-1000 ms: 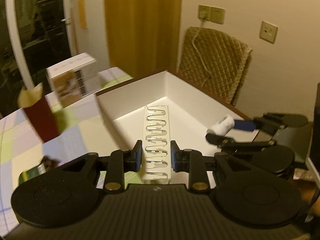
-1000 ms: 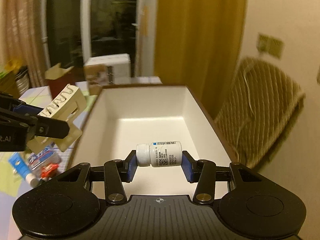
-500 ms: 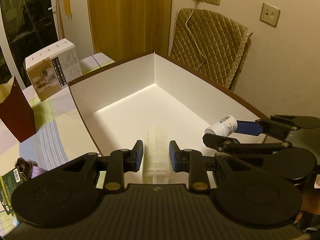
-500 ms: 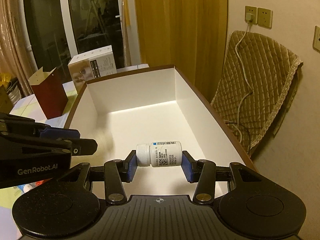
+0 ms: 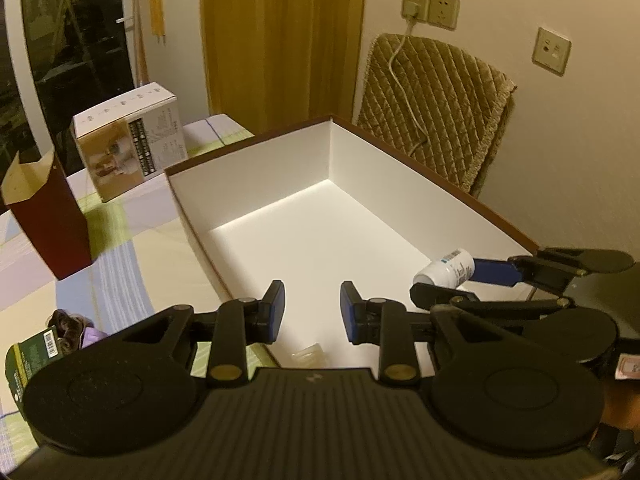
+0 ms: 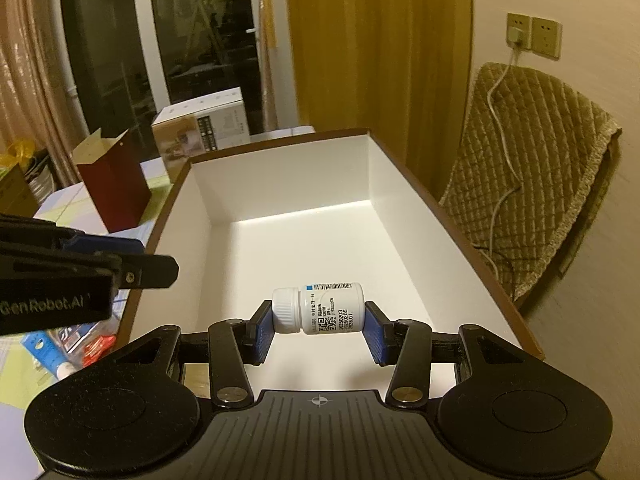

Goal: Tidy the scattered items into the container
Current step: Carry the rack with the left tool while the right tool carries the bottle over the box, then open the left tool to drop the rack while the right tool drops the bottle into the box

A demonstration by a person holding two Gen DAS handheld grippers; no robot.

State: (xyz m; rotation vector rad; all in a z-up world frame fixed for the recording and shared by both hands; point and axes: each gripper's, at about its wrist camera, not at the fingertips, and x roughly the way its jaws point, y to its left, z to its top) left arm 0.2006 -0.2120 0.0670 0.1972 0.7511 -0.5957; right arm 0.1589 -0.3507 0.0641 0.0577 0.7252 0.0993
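The table (image 5: pixel 132 264) wears a cloth of pale squares. On it sits a big box (image 5: pixel 400 184) with white walls and a brown rim. This is the container, and most of its floor is bare.

Past the box, a quilted cover (image 6: pixel 532 184) hangs over a chair by the wall. To the left of the box stand a white carton (image 5: pixel 132 144) and a dark red paper bag (image 5: pixel 48 216).

Both grippers point down at a slant, into the near end of the box. The left gripper (image 5: pixel 312 306) has its jaws a little apart with nothing between them. A small pale plastic piece (image 5: pixel 308 356) lies on the box floor just under it.

The right gripper (image 6: pixel 318 326) squeezes a small white bottle (image 6: pixel 320 308). The bottle lies on its side between the blue pads, cap to the left, up in the air over the box floor.

On the table left of the box lie a blue tube (image 6: pixel 44 354) and a green packet (image 5: pixel 28 356).
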